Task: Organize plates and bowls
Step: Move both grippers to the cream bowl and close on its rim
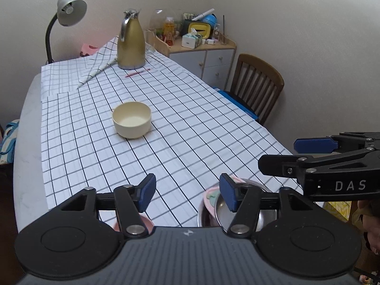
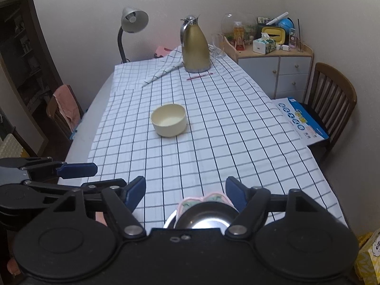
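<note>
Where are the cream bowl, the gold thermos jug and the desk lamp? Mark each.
cream bowl (image 1: 132, 123), left wrist view, outer front wall.
gold thermos jug (image 2: 195, 48), right wrist view, middle of body.
desk lamp (image 2: 135, 20), right wrist view, shade.

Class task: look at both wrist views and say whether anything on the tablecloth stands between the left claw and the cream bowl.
Nothing visible does. The left claw is open, and only bare checked tablecloth lies between it and the cream bowl. The gold jug and red pen lie beyond the bowl.
</note>
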